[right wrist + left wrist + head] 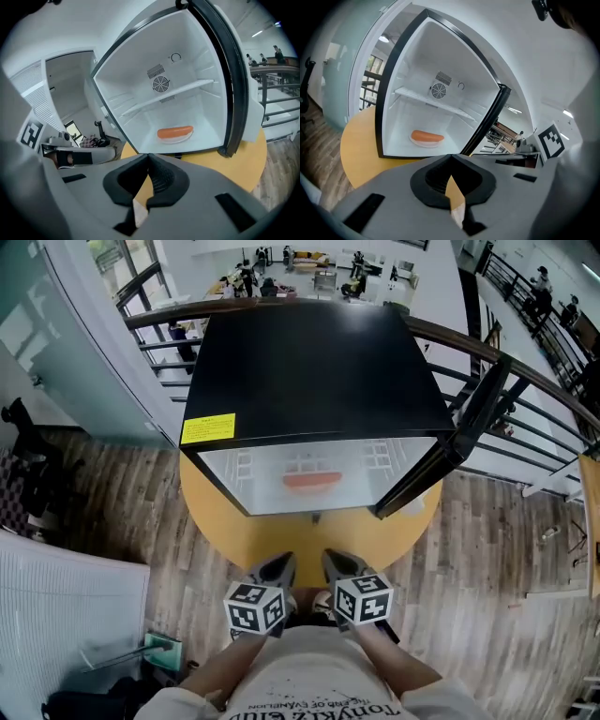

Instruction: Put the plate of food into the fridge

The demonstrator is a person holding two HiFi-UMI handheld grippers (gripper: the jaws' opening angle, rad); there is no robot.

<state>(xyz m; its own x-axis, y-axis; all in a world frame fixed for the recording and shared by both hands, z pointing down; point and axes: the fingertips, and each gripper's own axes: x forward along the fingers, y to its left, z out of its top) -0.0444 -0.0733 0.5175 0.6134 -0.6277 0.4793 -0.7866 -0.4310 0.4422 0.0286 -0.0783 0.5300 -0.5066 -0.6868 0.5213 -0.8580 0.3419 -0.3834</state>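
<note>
A white plate with an orange sausage (312, 482) lies on the floor of the open black mini fridge (309, 362). The plate with the sausage (426, 138) shows in the left gripper view too, and the same plate (175, 133) in the right gripper view. My left gripper (279, 568) and right gripper (339, 564) hang side by side close to my body, well back from the fridge. Both are shut with nothing between the jaws. The left gripper (451, 157) and right gripper (148, 157) both point at the fridge's open front.
The fridge stands on a round yellow table (234, 531). Its door (450, 442) swings open to the right. A metal railing (525, 381) runs behind the fridge. Wooden floor lies around the table, with a white cabinet (56, 615) at the near left.
</note>
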